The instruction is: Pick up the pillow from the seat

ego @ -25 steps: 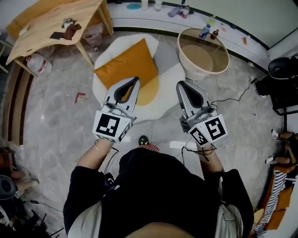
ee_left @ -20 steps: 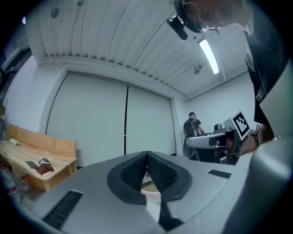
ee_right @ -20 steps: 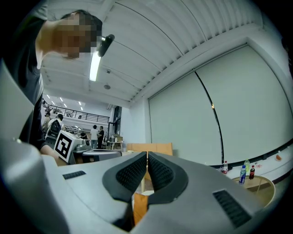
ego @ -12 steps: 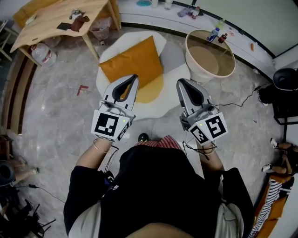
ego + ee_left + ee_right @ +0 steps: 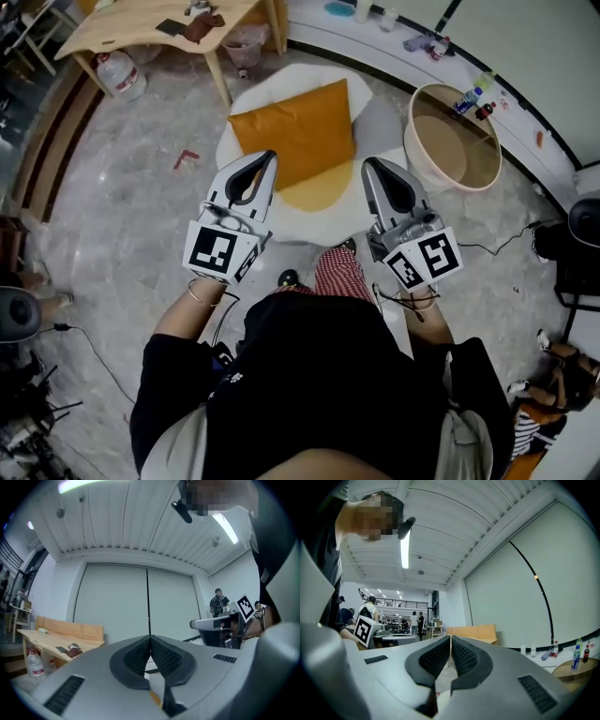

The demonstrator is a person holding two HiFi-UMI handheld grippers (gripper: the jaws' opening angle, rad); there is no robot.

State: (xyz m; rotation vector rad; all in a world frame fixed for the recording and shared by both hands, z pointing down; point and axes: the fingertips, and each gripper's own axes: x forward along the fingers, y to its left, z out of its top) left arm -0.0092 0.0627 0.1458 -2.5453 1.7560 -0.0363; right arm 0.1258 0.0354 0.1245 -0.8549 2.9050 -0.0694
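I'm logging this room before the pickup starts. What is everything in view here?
pillow: one, orange, on the seat
seat: one, white with yellow centre, on the floor
tub: one, beige, right of the seat
table: one, pale wood, top left
water jug: one, clear, beside the table
bottles: several, mixed colours, ledge behind the tub
left hand-held gripper: one, grey, shut and empty, in front of the pillow
right hand-held gripper: one, grey, shut and empty, in front of the seat
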